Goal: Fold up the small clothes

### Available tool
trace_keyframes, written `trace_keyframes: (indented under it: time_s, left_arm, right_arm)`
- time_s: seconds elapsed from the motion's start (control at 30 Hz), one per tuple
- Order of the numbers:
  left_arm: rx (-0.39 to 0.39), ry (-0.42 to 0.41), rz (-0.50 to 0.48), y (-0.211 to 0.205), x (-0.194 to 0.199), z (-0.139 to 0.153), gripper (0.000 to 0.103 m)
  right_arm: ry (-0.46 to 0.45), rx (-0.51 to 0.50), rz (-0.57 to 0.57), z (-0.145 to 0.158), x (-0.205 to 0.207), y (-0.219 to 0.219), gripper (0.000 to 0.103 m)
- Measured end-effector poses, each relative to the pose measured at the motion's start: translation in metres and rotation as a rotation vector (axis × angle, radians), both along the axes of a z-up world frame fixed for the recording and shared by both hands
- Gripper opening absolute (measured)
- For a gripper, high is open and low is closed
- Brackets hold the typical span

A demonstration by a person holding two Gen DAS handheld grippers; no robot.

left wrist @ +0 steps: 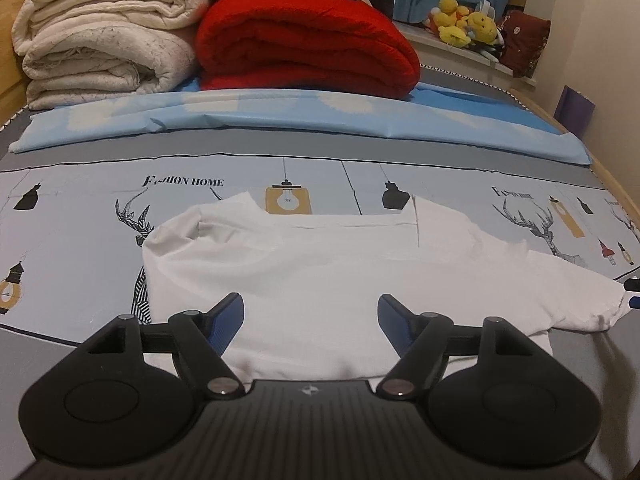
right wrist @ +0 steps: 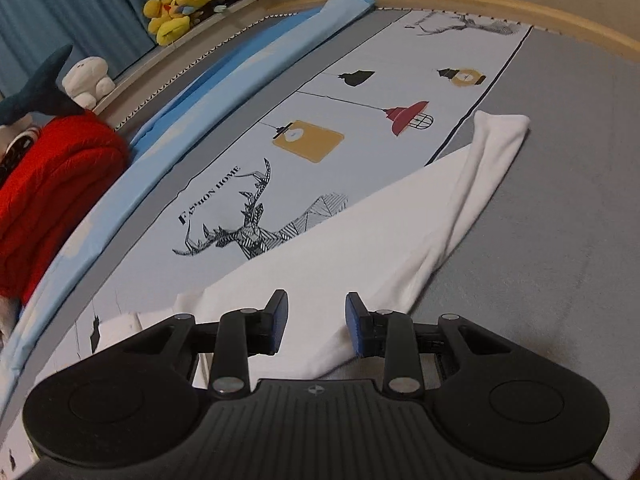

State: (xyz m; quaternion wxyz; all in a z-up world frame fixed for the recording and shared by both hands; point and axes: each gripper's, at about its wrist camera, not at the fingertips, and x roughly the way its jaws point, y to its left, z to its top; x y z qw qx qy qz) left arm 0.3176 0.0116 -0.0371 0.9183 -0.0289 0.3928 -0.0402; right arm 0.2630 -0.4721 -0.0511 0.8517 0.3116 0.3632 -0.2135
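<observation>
A white T-shirt (left wrist: 320, 272) lies spread flat on the printed bed cover (left wrist: 80, 220), with one sleeve reaching out to the right. My left gripper (left wrist: 310, 300) hovers over the shirt's near part. Its jaws stand wide apart and nothing is between the blue pads. At the right edge of the left wrist view, my right gripper (left wrist: 635, 293) shows just its tips beside the sleeve end. In the right wrist view the white T-shirt (right wrist: 360, 240) runs away to a folded sleeve. My right gripper (right wrist: 316, 296) stands partly open above the cloth and pinches nothing.
A folded red blanket (left wrist: 308, 48) and rolled cream quilts (left wrist: 104, 40) sit at the back of the bed, behind a folded light-blue sheet (left wrist: 280, 120). Yellow plush toys (left wrist: 464, 24) line a shelf. The bed's wooden rim (right wrist: 520, 4) curves along the far side, beyond the grey cover (right wrist: 560, 220).
</observation>
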Motion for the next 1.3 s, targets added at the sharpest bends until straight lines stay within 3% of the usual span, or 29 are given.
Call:
trace_keyframes:
  time_s: [0.13,0.47,0.7,1.3]
  left_arm:
    - [-0.009,0.004,-0.001,0.001,0.009,-0.001,0.079]
    - [-0.028,0.018,-0.001,0.004,0.013,-0.002,0.079]
    - [-0.024,0.025,-0.008,0.004,0.010,-0.005,0.081]
    - [-0.038,0.040,0.002,0.002,0.017,-0.010,0.081]
  right_arm:
    - [0.013,0.059,-0.051,-0.015,0.006,-0.025,0.046]
    - [0.078,0.152,-0.187,-0.057,-0.001,-0.074,0.049]
    - [0.010,0.266,-0.280,-0.078,-0.015,-0.108,0.050]
    - [-0.095,0.248,-0.408,-0.085,-0.029,-0.145,0.050]
